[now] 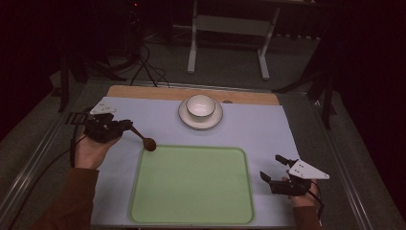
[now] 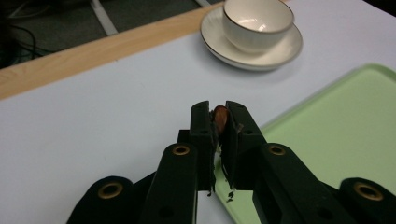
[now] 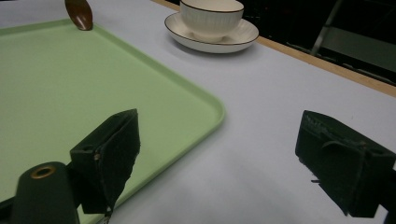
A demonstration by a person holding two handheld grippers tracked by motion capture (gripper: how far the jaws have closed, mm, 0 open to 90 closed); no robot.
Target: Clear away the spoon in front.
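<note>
The room behind the table [image 1: 268, 125] is too dark to make out. The brown wooden spoon [image 1: 142, 138] is mostly hidden in the left gripper view, with just its tip poking out. The left gripper [image 1: 125, 125] pinches the spoon's handle tight, and its round end sits at the corner of the green tray [image 1: 191, 187]. The right gripper [image 1: 270, 167] is spread wide and holds nothing. A white cup [image 1: 200, 106] sits on a saucer [image 1: 191, 120].

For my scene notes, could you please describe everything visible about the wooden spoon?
The wooden spoon is dark brown and glossy, with a thin handle and an oval bowl. The left gripper is shut on its handle, fingers pinching it. It slants down, its bowl at the far left corner of the green tray; whether it touches is unclear.
</note>
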